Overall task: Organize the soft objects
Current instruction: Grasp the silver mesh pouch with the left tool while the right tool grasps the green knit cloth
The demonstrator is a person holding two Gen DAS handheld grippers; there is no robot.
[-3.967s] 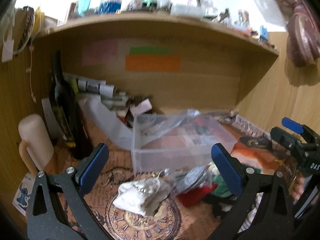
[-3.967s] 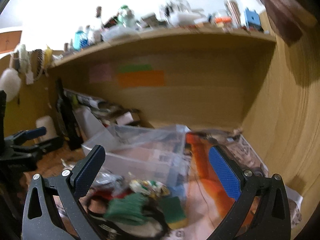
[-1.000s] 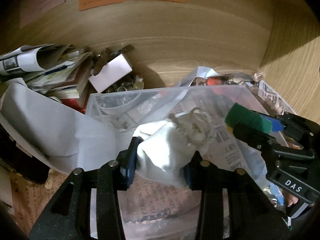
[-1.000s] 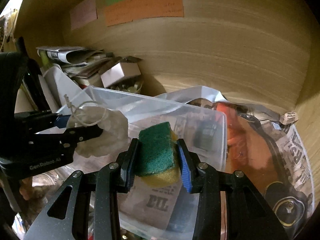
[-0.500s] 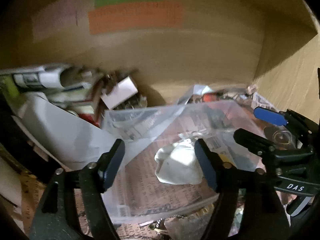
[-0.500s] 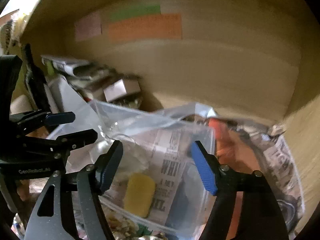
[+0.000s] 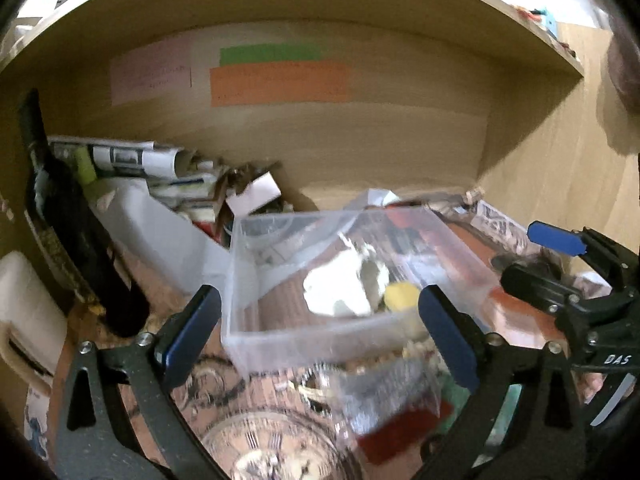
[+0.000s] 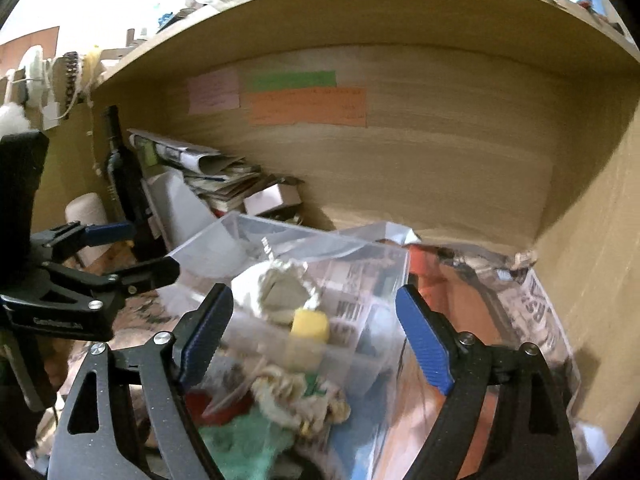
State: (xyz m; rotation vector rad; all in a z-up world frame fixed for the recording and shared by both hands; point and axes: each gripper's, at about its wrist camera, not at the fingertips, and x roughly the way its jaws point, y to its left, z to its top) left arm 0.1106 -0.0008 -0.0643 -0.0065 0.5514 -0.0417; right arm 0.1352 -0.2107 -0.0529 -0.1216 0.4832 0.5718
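Observation:
A clear plastic bin (image 7: 240,280) stands on the desk under a wooden shelf. Inside it lie a white cloth pouch (image 7: 336,288) and a yellow-backed sponge (image 7: 402,294). Both also show in the right wrist view, the pouch (image 8: 276,284) and the sponge (image 8: 310,326) in the bin (image 8: 384,320). My left gripper (image 7: 318,332) is open and empty, in front of the bin. My right gripper (image 8: 316,336) is open and empty, at the bin's near right. Loose soft items lie in front of the bin: a green cloth (image 8: 240,440), a beige knotted piece (image 8: 296,398), a crinkled bag over something red (image 7: 392,408).
A dark wine bottle (image 7: 76,248) stands at the left beside a cream mug (image 7: 24,312). Rolled newspapers and a small white box (image 7: 256,192) are piled behind the bin. Wooden walls close the back and right. Newspaper (image 8: 536,308) covers the desk at right.
Both grippers let go of the pouch and the sponge, which now lie in the bin. Both grippers opened wide and drew back toward me, away from the bin.

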